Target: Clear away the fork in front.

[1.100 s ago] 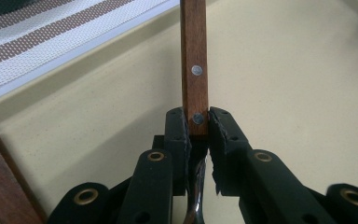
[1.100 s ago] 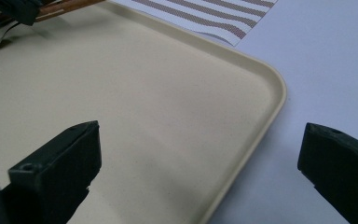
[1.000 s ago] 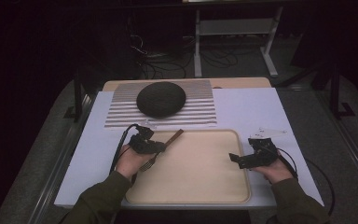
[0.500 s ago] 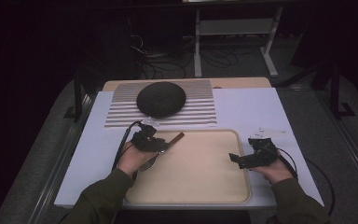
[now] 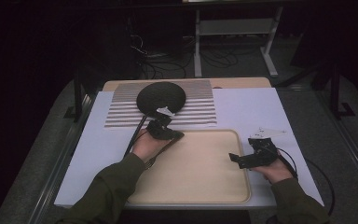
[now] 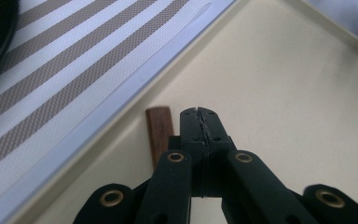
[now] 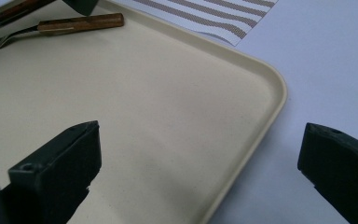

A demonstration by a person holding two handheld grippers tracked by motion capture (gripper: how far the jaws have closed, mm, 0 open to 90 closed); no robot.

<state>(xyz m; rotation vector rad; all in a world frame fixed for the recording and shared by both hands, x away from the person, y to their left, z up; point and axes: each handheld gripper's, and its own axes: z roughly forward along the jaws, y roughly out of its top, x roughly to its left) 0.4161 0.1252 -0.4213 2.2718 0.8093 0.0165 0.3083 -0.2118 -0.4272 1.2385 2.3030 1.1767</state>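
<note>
The left gripper (image 6: pixel 199 112), at the upper left of the tray (image 5: pixel 200 186) in the high view, has just been closing and its jaws are now standing pressed together with nothing seen between them, while a wooden-handled fork (image 7: pixel 51 27) is lying just beside them. This looks like the pickup of the fork, and the grip appears to have missed. The right gripper (image 7: pixel 200 154) is waiting with jaws wide over the tray's right edge; next, the left jaws probably need reopening around the handle.

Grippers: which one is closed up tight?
The left gripper, beside the wooden handle: its jaws are pressed together. The right gripper has its jaws wide apart.
</note>
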